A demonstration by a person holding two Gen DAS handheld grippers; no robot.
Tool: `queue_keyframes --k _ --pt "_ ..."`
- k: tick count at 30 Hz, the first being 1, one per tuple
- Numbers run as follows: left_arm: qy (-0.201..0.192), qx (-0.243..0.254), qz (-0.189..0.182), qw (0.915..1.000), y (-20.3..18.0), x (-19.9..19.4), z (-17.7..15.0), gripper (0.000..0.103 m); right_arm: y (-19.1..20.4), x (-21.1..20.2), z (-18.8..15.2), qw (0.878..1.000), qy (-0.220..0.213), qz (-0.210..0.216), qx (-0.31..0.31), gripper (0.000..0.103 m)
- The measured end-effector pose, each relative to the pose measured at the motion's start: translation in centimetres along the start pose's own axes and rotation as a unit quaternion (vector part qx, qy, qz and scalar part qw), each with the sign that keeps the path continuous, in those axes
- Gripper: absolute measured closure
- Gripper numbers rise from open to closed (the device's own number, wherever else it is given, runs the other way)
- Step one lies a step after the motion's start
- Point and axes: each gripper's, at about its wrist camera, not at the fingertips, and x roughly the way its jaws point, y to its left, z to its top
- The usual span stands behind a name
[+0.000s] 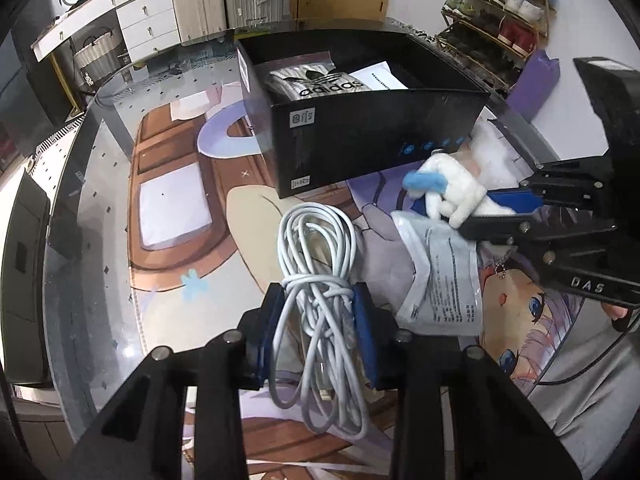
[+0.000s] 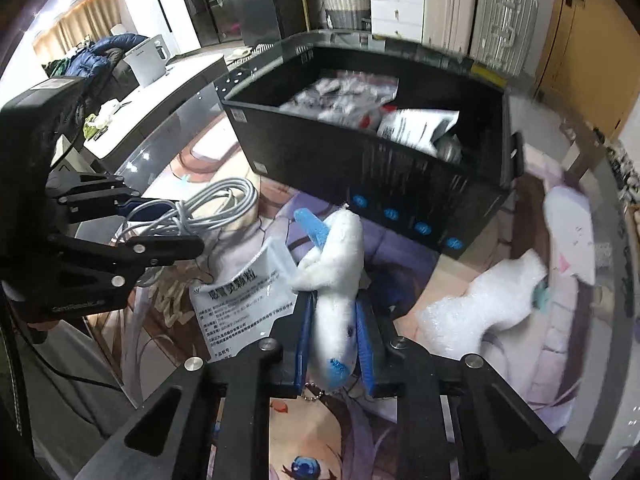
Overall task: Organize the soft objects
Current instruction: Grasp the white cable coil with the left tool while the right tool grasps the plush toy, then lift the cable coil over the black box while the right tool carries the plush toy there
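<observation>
Looking along the left gripper point(image 1: 318, 332), its fingers are clenched on a coiled white cable point(image 1: 316, 280), gripped at the wrapped waist above the tabletop point(image 1: 100, 240); loose loops hang limp, so that waist seems the surest hold. The black box point(image 1: 360, 128) stands just beyond. From the right wrist, the right gripper point(image 2: 334, 344) pinches a white plush toy point(image 2: 338, 280) around its body, near the box front; it looks light and squashy, and should tolerate a firm mid-body squeeze.

Your right gripper point(image 2: 334, 330) clamps a white plush toy with blue trim point(image 2: 338, 284) just short of the black rectangular box point(image 2: 372, 164); left gripper point(image 2: 168, 222) grips the coiled white cable point(image 2: 212, 204).
</observation>
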Motion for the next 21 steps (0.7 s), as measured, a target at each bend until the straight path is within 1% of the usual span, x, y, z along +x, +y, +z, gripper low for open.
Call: queue_keyframes --k 14,16,18,21 --pt "-0.042 0.007 0.006 0.9991 -0.5 -2.3 0.5 0.070 -0.1 -3.0 0.1 0.999 -0.030 0.018 0.008 0.082" --pt "-0.048 0.007 0.002 0.9988 -0.5 -2.8 0.6 0.070 -0.2 -3.7 -0.2 0.999 -0.036 0.019 0.008 0.082" --pt "-0.058 0.008 0.000 0.9983 -0.6 -3.6 0.7 0.070 -0.2 -4.2 0.0 0.999 -0.045 0.020 0.007 0.082" --pt "-0.076 0.014 0.008 0.9970 -1.0 -4.7 0.9 0.070 -0.1 -5.1 0.2 0.998 -0.058 0.022 0.007 0.082"
